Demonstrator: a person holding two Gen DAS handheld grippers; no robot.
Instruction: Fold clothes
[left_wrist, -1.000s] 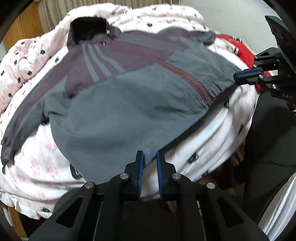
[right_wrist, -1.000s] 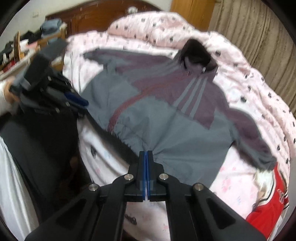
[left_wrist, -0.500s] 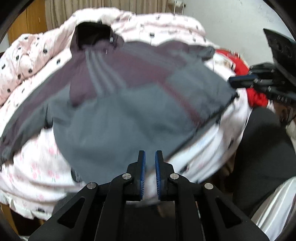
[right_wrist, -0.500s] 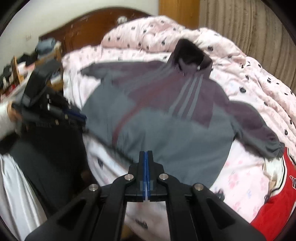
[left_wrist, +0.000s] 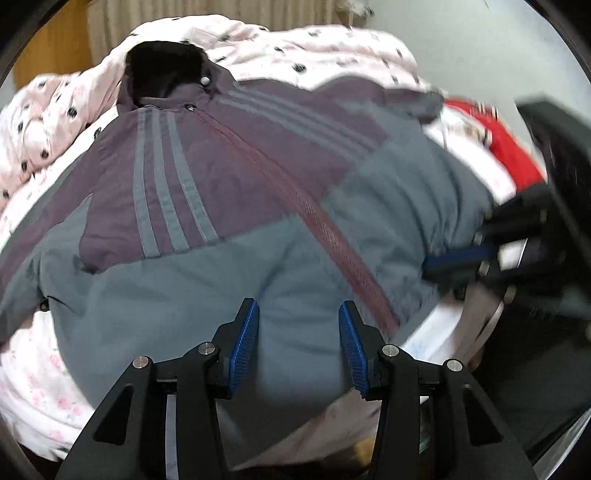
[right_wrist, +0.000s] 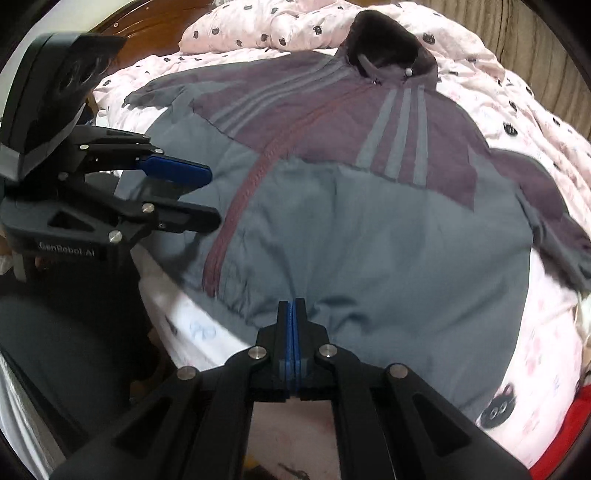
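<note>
1. Two views gave me different halves of the scene. From the left wrist I saw my left gripper (left_wrist: 298, 330) with its jaws spread wide over the grey hem, holding nothing, and my right gripper (left_wrist: 456, 260) at the right edge of the jacket, smeared by motion blur.
2. From the right wrist I saw what the left could not: my right gripper (right_wrist: 294, 338) had its jaws pressed fully together at the bottom hem of the jacket (right_wrist: 369, 221), with the cloth bunching right at the tips. I could not tell for certain that fabric was pinched between them. My left gripper (right_wrist: 192, 195) showed there side-on, jaws apart, above the jacket's hem corner near the zip.
3. Only the right wrist showed the dark wooden headboard (right_wrist: 147, 33); only the left showed the pale wall (left_wrist: 480, 55).
4. The jacket lay spread face up on the pink patterned quilt (right_wrist: 517, 122) of the bed, zipped shut. It was grey below and purple across the chest, with three grey stripes on each shoulder, a reddish zip (left_wrist: 317, 225) running down the front, and a dark-lined collar (left_wrist: 166, 70) at the far end.
5. A red garment (left_wrist: 506, 151) lay beside the jacket, partly covered.
6. One sleeve end ran out of the left wrist view at the left, and the hem just beneath each gripper was hidden by the black finger arms.
</note>
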